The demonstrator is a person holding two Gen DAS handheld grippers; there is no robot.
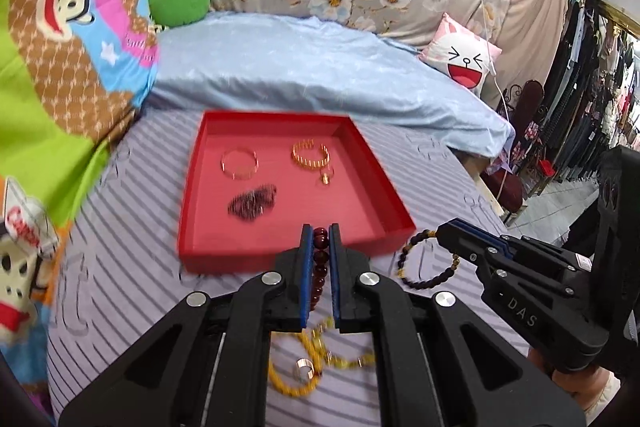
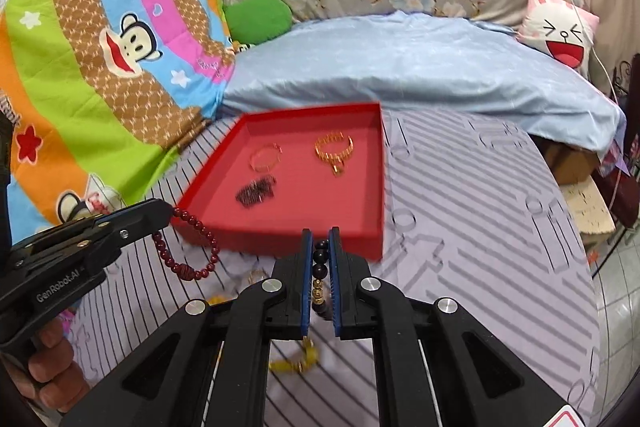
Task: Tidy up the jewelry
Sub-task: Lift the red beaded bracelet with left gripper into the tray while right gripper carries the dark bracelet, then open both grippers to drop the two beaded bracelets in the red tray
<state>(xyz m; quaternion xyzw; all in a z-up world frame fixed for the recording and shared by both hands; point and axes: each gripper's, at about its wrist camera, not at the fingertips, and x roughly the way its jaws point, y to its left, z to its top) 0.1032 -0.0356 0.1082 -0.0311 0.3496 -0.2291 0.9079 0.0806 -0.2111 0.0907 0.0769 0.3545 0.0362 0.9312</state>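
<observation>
My left gripper (image 1: 320, 229) is shut on a dark red bead bracelet (image 1: 320, 267), which hangs as a loop (image 2: 188, 251) in the right wrist view. My right gripper (image 2: 321, 233) is shut on a black bead bracelet with gold beads (image 2: 319, 277); its loop (image 1: 416, 259) dangles in the left wrist view. Both are lifted just in front of a red tray (image 1: 192, 239) on the striped bed. The tray holds a thin gold bangle (image 1: 239, 163), a ribbed gold bracelet (image 1: 310, 155), a small gold ring (image 1: 326, 179) and a dark beaded piece (image 1: 252, 203).
Yellow bead bracelets (image 1: 292, 375) and a silver ring (image 1: 303, 367) lie on the striped sheet (image 2: 480, 227) below the grippers. A light blue pillow (image 1: 300, 67) lies behind the tray, a cartoon quilt (image 1: 60, 27) to the left. The bed edge drops off on the right.
</observation>
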